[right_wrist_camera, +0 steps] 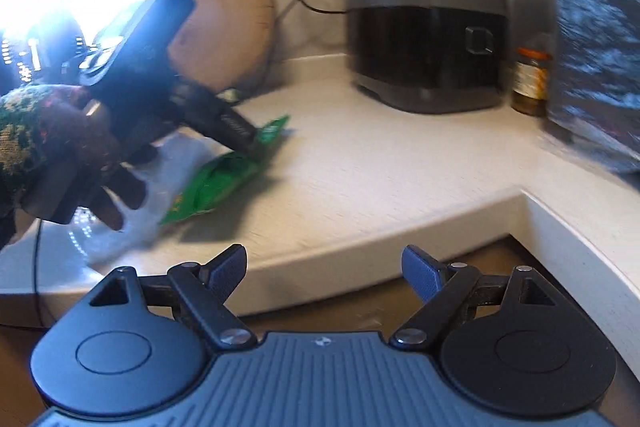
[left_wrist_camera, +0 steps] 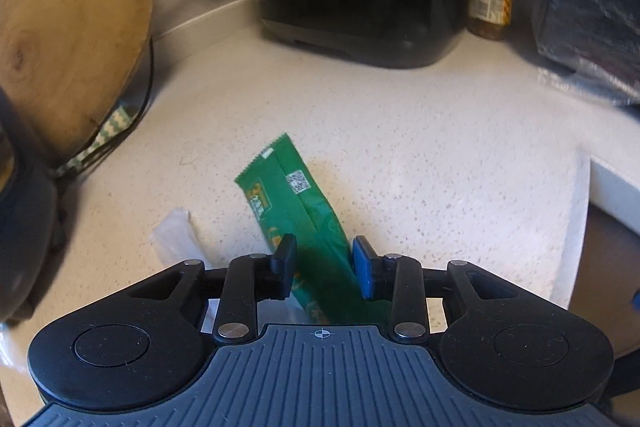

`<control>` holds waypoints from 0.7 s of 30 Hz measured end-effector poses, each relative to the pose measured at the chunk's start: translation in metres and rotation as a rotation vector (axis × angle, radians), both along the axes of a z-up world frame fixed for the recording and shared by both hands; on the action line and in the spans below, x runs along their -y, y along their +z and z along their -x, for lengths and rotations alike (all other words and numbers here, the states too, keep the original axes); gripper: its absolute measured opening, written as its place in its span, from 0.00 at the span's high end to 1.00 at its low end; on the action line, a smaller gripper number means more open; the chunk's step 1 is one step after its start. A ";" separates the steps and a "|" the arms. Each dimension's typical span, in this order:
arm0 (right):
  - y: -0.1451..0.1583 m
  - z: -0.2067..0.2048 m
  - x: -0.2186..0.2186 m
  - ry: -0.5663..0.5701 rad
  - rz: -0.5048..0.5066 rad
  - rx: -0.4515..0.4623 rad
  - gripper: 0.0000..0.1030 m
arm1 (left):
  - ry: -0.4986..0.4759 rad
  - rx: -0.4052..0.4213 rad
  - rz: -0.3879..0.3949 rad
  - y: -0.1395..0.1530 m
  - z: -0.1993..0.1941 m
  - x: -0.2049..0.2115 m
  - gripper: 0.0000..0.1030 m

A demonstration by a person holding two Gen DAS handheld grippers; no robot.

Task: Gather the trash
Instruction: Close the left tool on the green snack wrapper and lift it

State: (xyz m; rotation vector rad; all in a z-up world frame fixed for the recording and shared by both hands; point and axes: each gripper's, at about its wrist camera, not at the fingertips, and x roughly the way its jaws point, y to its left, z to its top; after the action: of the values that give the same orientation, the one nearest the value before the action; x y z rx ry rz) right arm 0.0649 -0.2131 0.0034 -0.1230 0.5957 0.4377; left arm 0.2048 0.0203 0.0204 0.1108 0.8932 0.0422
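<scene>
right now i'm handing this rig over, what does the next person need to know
Left gripper: jaws straddle the green snack wrapper on the countertop, narrowed but whether they pinch it is unclear.
Right gripper: open, empty, off the counter's edge.
White plastic scrap lies just left of the wrapper.
Done: nothing collected that the views show.
Left: close on wrapper, lift it, then take the scrap.

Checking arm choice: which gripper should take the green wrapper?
Left. The left gripper already straddles the green wrapper on the counter. The right gripper is open and empty, off the counter's edge.
</scene>
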 end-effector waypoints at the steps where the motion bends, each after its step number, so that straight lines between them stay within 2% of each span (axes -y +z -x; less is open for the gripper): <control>1: -0.002 0.000 0.004 -0.012 0.003 0.002 0.17 | -0.006 -0.010 -0.006 -0.001 0.000 0.001 0.64; 7: -0.010 -0.003 0.012 -0.096 0.074 0.075 0.14 | -0.067 -0.033 0.038 0.002 0.002 0.005 0.60; 10: -0.017 -0.005 0.011 -0.164 0.147 0.154 0.09 | -0.143 0.011 0.085 0.014 0.013 0.007 0.60; 13: -0.021 -0.007 0.007 -0.195 0.187 0.191 0.02 | -0.081 0.068 0.072 0.029 0.025 -0.001 0.62; 15: -0.022 -0.006 0.006 -0.209 0.196 0.204 0.02 | -0.024 0.067 0.100 0.033 0.027 -0.010 0.62; 19: -0.025 -0.004 0.005 -0.240 0.204 0.218 0.00 | 0.059 -0.059 0.255 0.019 0.010 -0.029 0.62; 21: -0.025 -0.001 0.007 -0.229 0.182 0.207 0.00 | 0.072 -0.099 0.293 0.008 0.000 -0.028 0.61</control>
State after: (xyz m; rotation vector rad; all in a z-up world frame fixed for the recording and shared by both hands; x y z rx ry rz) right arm 0.0661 -0.2204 -0.0212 -0.2680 0.4383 0.1457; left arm 0.2046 0.0485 0.0284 -0.1936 0.9924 -0.0279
